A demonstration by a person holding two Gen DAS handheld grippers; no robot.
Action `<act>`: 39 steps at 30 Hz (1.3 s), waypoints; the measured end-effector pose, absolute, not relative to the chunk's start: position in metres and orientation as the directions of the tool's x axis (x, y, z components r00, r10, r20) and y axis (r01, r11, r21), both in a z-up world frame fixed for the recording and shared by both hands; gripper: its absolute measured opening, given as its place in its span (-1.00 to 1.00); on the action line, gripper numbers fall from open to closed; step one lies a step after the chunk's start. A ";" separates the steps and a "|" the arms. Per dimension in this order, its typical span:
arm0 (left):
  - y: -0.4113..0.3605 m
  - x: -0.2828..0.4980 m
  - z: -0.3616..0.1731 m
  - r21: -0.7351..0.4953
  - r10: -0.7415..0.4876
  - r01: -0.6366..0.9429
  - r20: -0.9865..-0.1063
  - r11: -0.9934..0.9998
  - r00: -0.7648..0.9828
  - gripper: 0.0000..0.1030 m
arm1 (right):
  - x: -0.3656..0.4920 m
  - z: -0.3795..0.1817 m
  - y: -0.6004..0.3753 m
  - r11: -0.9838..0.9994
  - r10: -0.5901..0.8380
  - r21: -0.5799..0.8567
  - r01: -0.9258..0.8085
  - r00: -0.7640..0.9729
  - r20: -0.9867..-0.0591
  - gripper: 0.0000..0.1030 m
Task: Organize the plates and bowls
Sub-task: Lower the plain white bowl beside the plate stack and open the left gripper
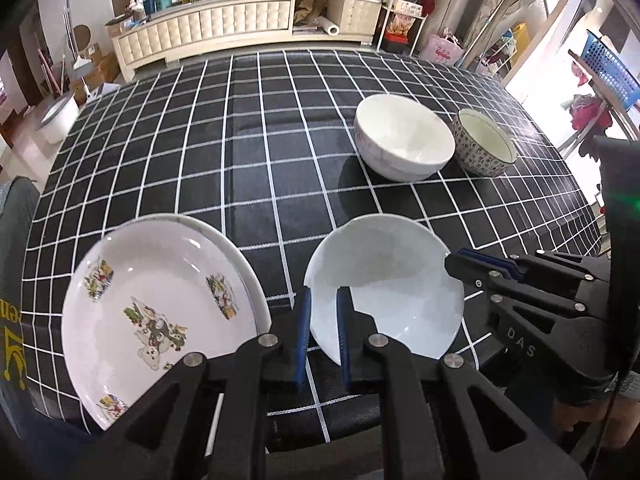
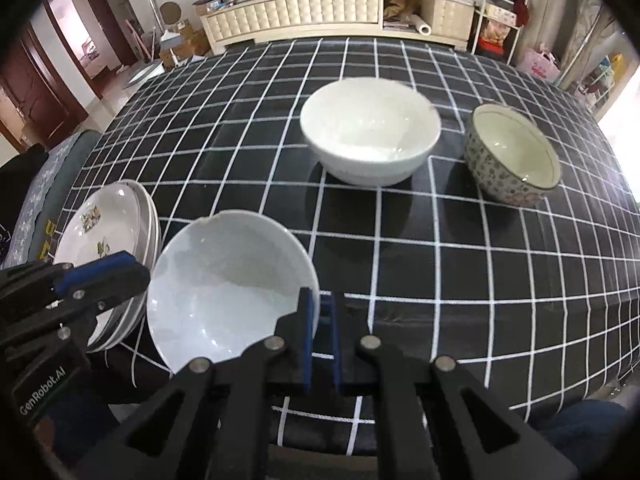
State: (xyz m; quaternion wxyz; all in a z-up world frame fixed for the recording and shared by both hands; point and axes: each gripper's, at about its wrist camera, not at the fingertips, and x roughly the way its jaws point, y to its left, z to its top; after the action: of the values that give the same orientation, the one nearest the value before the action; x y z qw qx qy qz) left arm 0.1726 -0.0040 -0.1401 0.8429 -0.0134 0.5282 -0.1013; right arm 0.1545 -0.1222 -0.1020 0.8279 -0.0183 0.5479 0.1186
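A pale white deep plate (image 1: 392,280) hangs just above the black checked tablecloth (image 1: 240,152), near the front edge. My left gripper (image 1: 324,304) is shut on its left rim. My right gripper (image 2: 320,304) is shut on its right rim; it enters the left wrist view from the right as the right gripper (image 1: 460,264). Left of the plate lies a stack of cartoon-printed plates (image 1: 160,312), seen in the right wrist view as the printed stack (image 2: 108,220). Farther back stand a large white bowl (image 2: 368,132) and a patterned bowl (image 2: 512,156), side by side.
Behind the far table edge runs a long cream cabinet (image 1: 240,20) with clutter on top. Wire shelves (image 1: 404,0) stand at the back right. A person's dark clothing (image 1: 12,320) shows at the near left edge.
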 end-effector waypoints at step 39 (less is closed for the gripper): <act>-0.035 0.174 -0.035 -0.059 -0.201 0.228 -0.712 0.972 0.673 0.17 | 0.146 0.028 -0.167 0.982 0.149 0.034 -0.185 0.656 -0.740 0.37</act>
State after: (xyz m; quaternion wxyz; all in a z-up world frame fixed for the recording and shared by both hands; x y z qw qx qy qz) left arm 0.1740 -0.0351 -0.0354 0.9145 0.0177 0.3869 -0.1174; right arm 0.1457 -0.1671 0.0278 0.9097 -0.0220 0.4044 0.0919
